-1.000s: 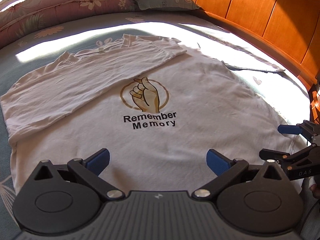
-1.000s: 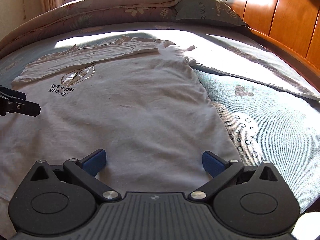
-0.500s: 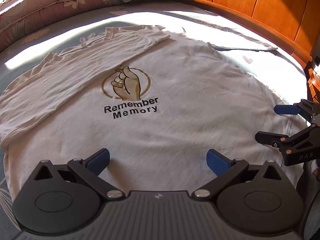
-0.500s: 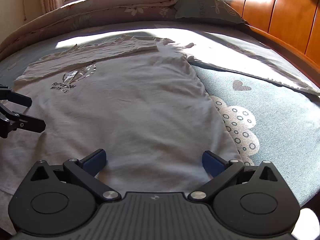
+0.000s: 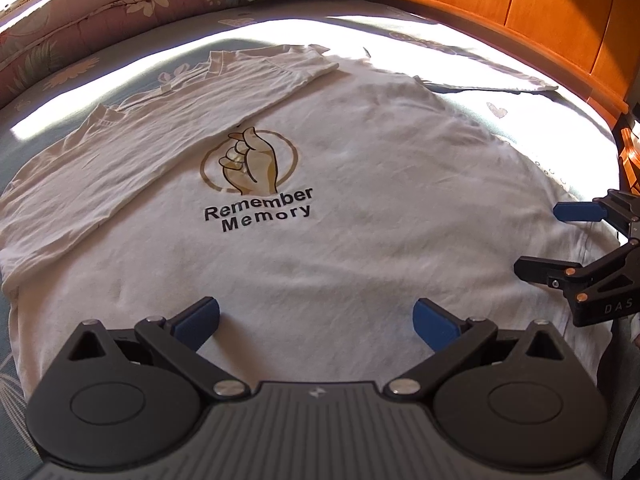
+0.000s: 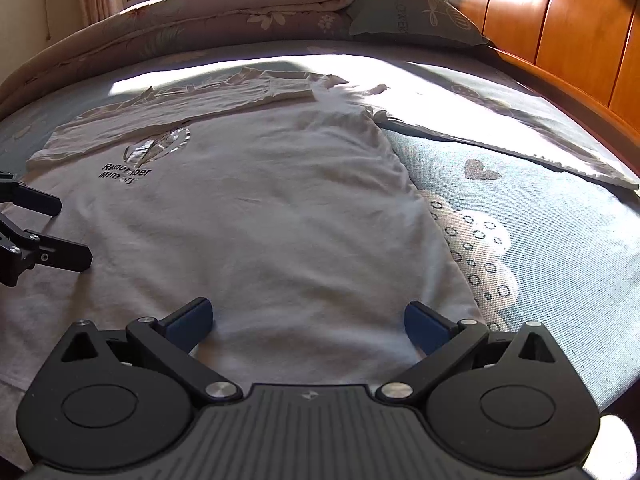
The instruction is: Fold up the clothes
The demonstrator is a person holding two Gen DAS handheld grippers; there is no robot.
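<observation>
A white T-shirt [image 5: 360,208] with a gold hand print and the words "Remember Memory" lies flat on the bed, one side folded over the chest. The same T-shirt [image 6: 280,208] fills the right wrist view. My left gripper [image 5: 316,318] stands open just above the shirt's near hem, nothing between its blue pads. My right gripper [image 6: 308,322] is open over the hem near the shirt's right corner. In the left wrist view the right gripper [image 5: 538,240] shows at the right edge, open. The left gripper [image 6: 56,232] shows at the left edge of the right wrist view.
The bed has a blue-green patterned sheet [image 6: 540,240]. A rolled quilt [image 6: 200,20] and a pillow [image 6: 416,16] lie at the far end. A wooden headboard [image 5: 520,12] runs along the right. Another pale cloth [image 6: 520,148] lies right of the shirt.
Both grippers have drawn back and lower toward the shirt's near hem, so the shirt has slid up in both views. Both stayed open. The shirt has not moved.
</observation>
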